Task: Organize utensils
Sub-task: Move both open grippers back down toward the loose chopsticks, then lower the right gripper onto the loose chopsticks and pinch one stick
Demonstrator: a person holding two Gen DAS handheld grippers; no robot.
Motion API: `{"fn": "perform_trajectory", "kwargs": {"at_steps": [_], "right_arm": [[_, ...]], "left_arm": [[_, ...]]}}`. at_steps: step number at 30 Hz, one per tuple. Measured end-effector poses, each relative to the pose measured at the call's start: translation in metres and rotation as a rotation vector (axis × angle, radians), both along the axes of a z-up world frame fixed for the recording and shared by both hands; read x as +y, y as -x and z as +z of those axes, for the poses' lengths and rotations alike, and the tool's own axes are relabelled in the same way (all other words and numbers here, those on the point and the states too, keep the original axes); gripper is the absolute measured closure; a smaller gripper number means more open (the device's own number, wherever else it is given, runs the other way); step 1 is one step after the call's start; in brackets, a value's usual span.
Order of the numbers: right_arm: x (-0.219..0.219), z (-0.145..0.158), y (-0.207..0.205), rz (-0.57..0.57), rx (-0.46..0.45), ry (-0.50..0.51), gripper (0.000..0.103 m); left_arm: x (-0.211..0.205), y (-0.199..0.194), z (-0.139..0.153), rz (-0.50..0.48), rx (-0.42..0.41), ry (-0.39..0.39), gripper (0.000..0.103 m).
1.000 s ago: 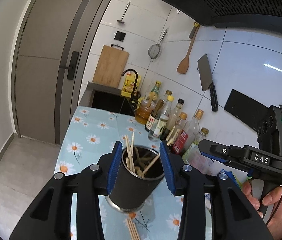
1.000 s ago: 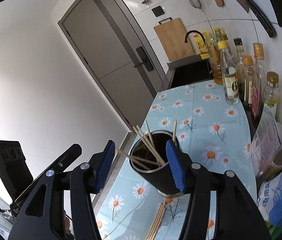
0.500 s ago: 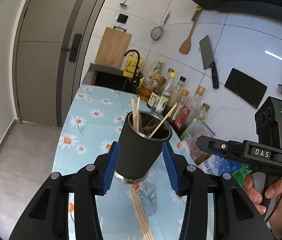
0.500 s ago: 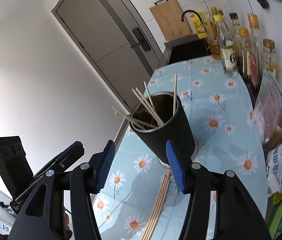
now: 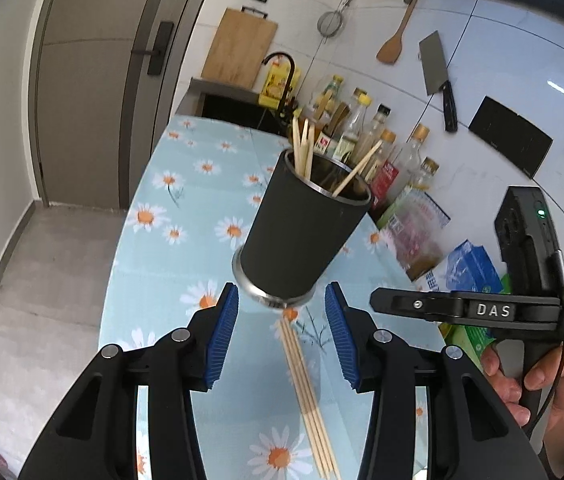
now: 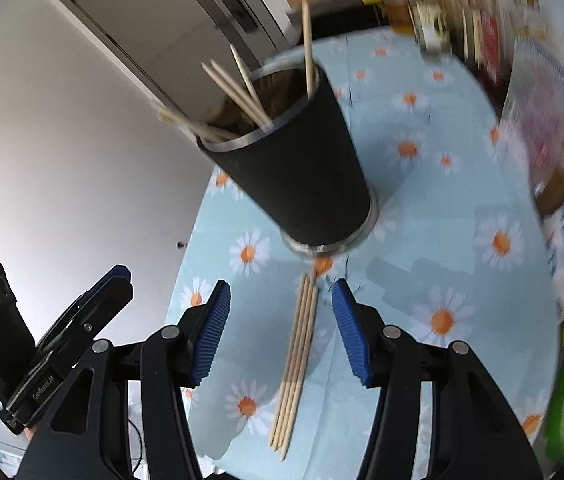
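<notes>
So both your grippers are over the loose chopsticks lying on the daisy tablecloth, just in front of the black holder cup. Left gripper jaws apart, empty; right gripper just narrowed, not yet touching them.

Your left wrist camera looks forward and down along its blue-padded fingers, close over the daisy-print tablecloth, facing the tiled back wall. Your right wrist camera tilts down more steeply, just as near, facing the grey door. Both views share the black cup and the bundle of loose chopsticks lying before it.
</notes>
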State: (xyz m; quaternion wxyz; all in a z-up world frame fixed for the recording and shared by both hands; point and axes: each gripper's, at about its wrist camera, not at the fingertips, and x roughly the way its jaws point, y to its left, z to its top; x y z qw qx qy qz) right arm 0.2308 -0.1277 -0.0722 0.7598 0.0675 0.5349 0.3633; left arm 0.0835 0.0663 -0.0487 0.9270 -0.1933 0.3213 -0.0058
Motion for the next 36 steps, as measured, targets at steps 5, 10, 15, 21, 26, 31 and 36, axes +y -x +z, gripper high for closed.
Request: {"fn": "perform_trajectory", "kwargs": {"at_steps": [5,10,15,21,26,31,36], "right_arm": [[0.005,-0.028,-0.004,-0.013,0.112,0.02,0.071],[0.018,-0.057,-0.007,-0.007,0.181,0.113,0.077],[0.037,-0.073,-0.007,0.022,0.213,0.208,0.086],[0.05,-0.087,-0.008,0.032,0.223,0.311,0.091],[0.057,-0.092,-0.008,0.035,0.216,0.375,0.091],[0.064,-0.093,-0.007,0.035,0.208,0.408,0.095],[0.073,-0.093,-0.006,0.03,0.206,0.43,0.095]], "left_arm": [[0.002,0.0,-0.017,-0.02,0.056,0.011,0.059],[0.004,-0.002,-0.037,-0.038,0.131,0.017,0.059],[0.008,-0.004,-0.056,-0.056,0.202,0.036,0.059],[0.017,0.0,-0.067,-0.061,0.215,0.056,0.059],[0.028,0.002,-0.071,-0.052,0.214,0.086,0.059],[0.034,0.002,-0.074,-0.057,0.212,0.097,0.059],[0.037,0.001,-0.076,-0.063,0.214,0.104,0.059]]}}
